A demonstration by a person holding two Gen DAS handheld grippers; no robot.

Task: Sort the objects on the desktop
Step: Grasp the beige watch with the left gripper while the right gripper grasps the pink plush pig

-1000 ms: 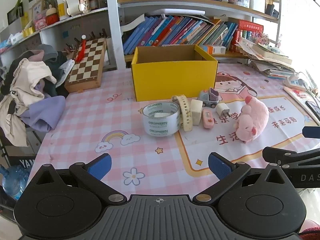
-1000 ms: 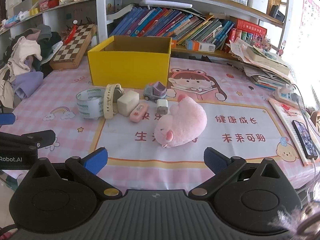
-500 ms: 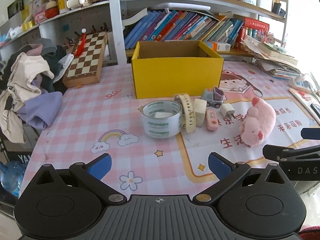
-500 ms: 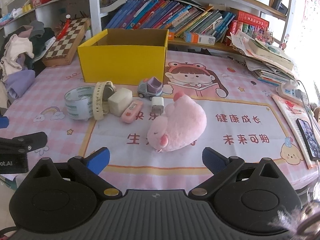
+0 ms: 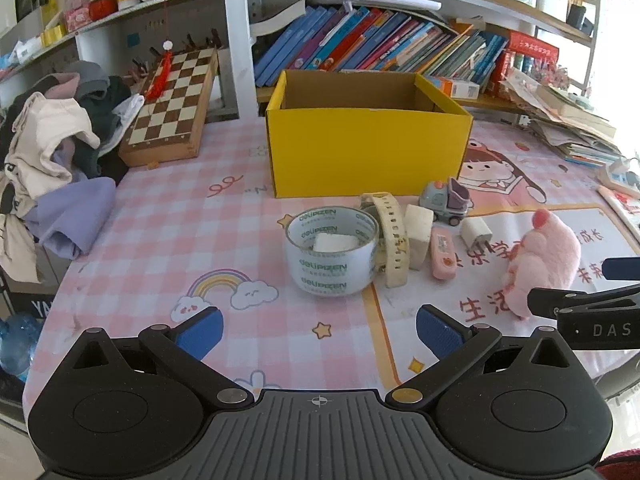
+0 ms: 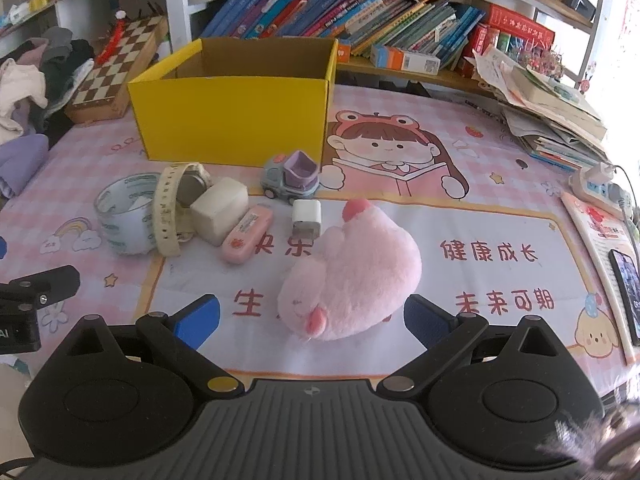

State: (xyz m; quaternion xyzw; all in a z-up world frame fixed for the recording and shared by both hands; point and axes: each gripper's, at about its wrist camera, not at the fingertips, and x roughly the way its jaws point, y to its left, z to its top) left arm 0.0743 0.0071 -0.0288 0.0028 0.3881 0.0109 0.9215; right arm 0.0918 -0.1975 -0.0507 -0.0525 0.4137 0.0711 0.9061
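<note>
An open yellow box (image 5: 366, 148) (image 6: 236, 114) stands at the back of the table. In front of it lie a clear tape roll (image 5: 332, 254) (image 6: 124, 216), a cream watch (image 5: 390, 240) (image 6: 170, 210), a white block (image 5: 418, 230) (image 6: 218, 210), a pink case (image 5: 442, 254) (image 6: 246, 238), a white charger (image 5: 476, 234) (image 6: 306, 216), a toy truck (image 5: 446, 198) (image 6: 290, 178) and a pink plush (image 5: 546, 258) (image 6: 354, 276). My left gripper (image 5: 318, 332) is open, short of the tape roll. My right gripper (image 6: 312, 318) is open with the plush between its fingers.
A chessboard (image 5: 174, 110) and a pile of clothes (image 5: 52, 152) lie at the left. Shelves of books (image 6: 320, 4) run behind. Stacked papers (image 6: 548, 116), a power strip (image 6: 600, 186) and a phone (image 6: 628, 280) lie at the right.
Both grippers have moved forward toward the objects. The right gripper's open fingers now flank the plush. Both stay open.
</note>
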